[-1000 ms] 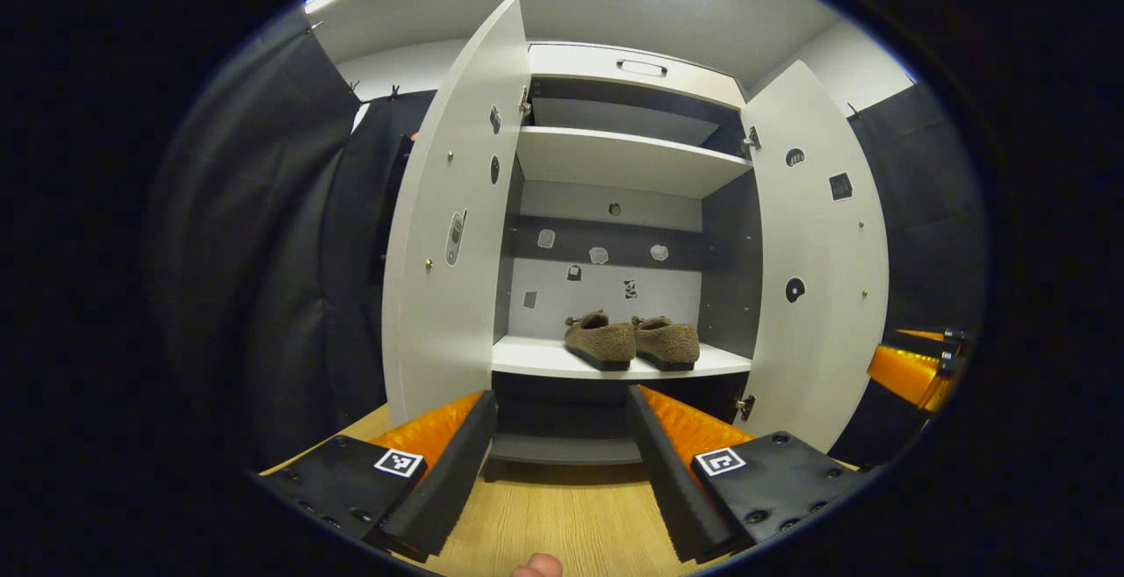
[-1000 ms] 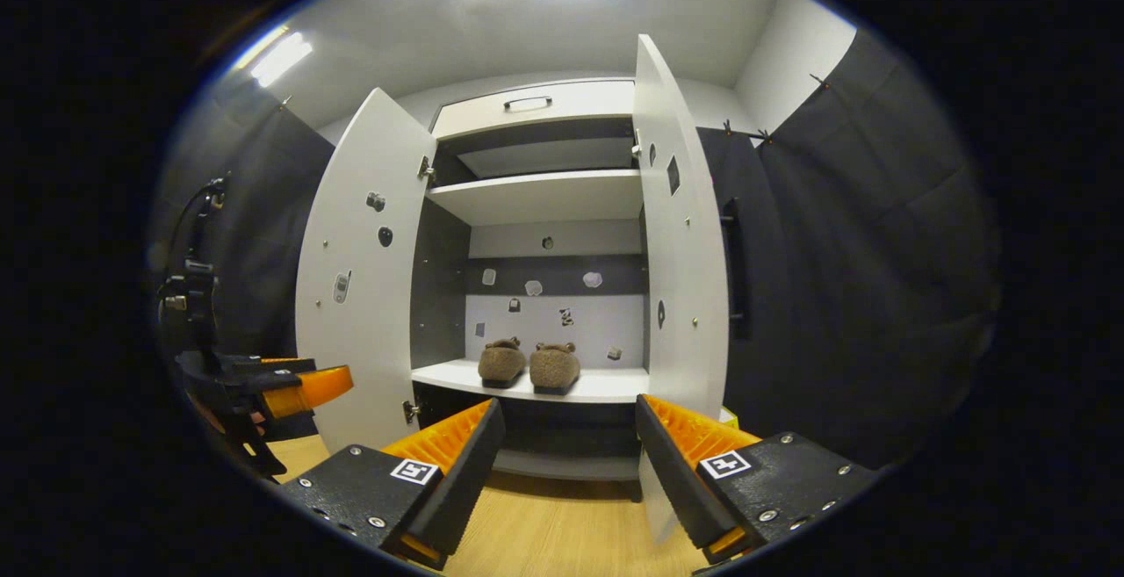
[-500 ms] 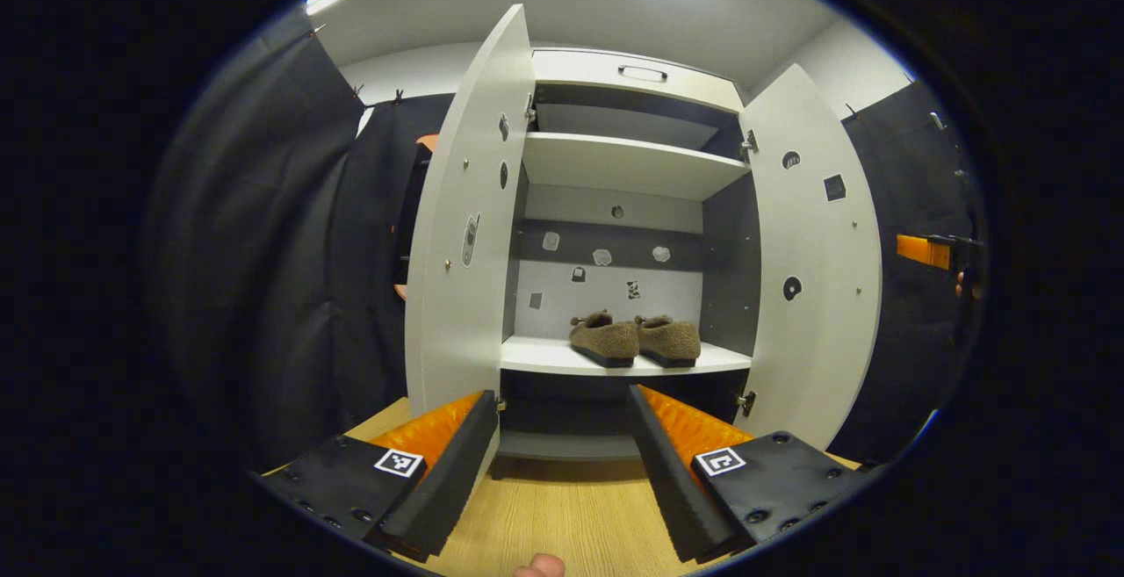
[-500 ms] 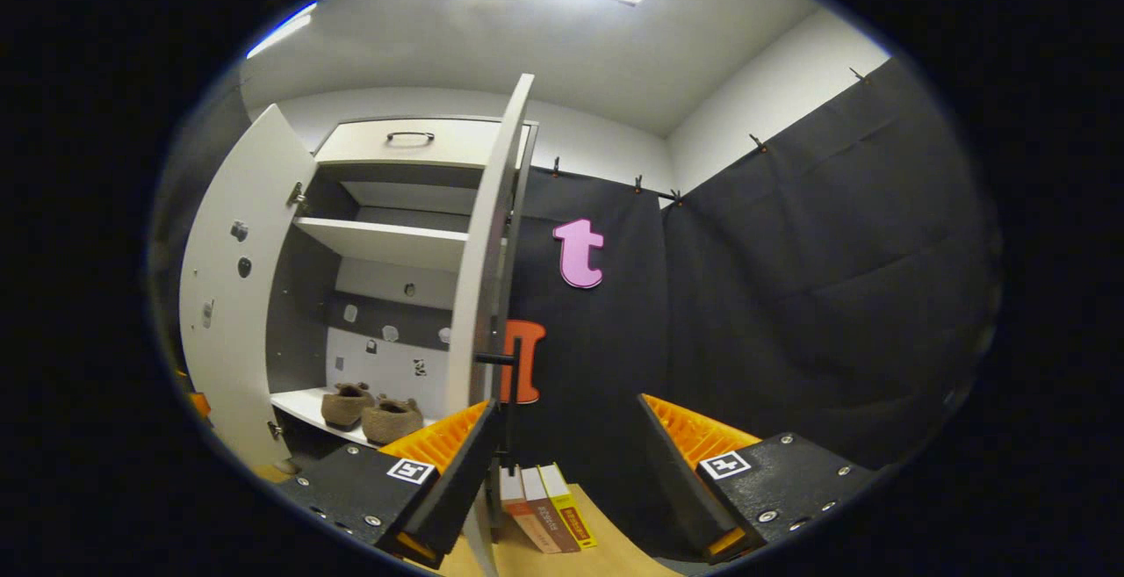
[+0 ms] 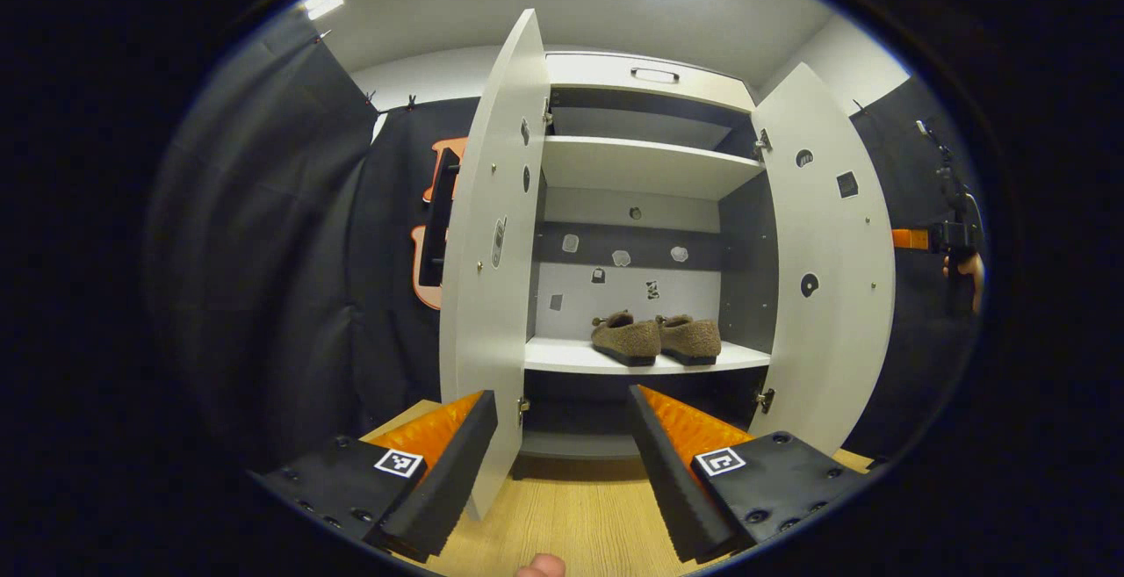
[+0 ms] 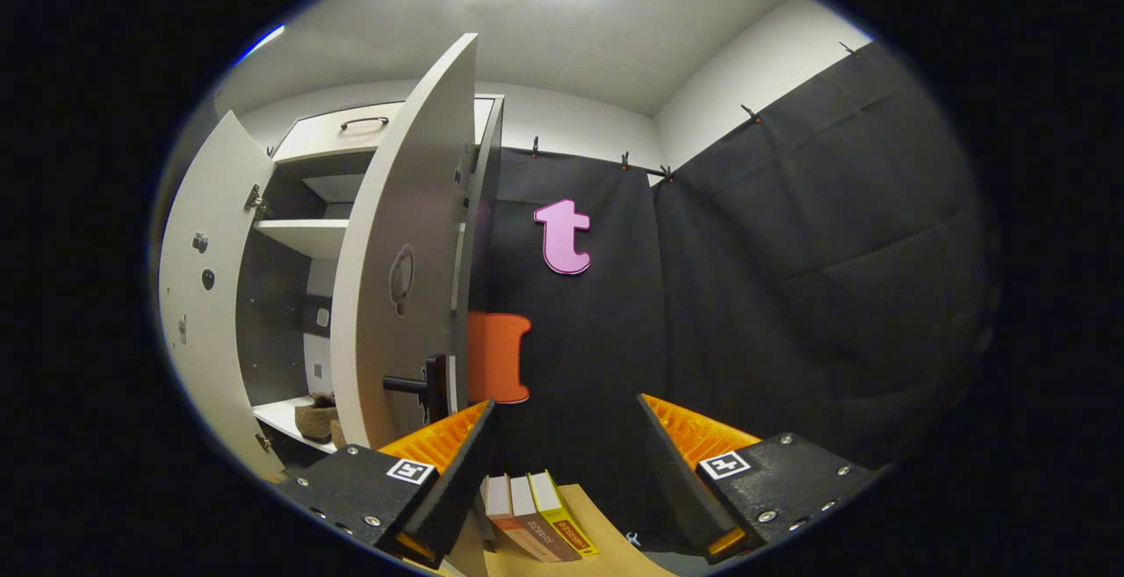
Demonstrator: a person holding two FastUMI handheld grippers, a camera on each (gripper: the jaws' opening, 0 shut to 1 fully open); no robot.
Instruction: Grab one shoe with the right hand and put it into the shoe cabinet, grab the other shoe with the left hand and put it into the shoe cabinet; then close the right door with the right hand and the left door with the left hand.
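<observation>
White shoe cabinet (image 5: 645, 169) with grey inner walls stands ahead of the left gripper (image 5: 562, 463), both doors open. Pair of brown fuzzy shoes (image 5: 657, 338) sits side by side on the lower white shelf (image 5: 562, 356), straight ahead and above the left gripper's spread jaws, so both placing steps look done; door closing is what remains.

Change since a second ago: the right gripper (image 6: 562, 463) has swung off the cabinet front to the outer side of the white right door (image 6: 399, 278). That door's black bar handle (image 6: 421, 384) now sits just ahead-left of its left finger, near but not touching. Jaws wide apart, holding nothing. Half a second back the door was seen edge-on; now its outer face is turned toward the camera. Likely lining up to push the right door shut.

The left gripper has drifted left: the white left door (image 5: 492, 261) is closer and more edge-on, and its black handle (image 5: 436, 217) shows behind it. Released, empty.

In the left gripper view the right gripper shows far right beyond the right door. Stack of books (image 6: 536, 515) lies below the right gripper.
</observation>
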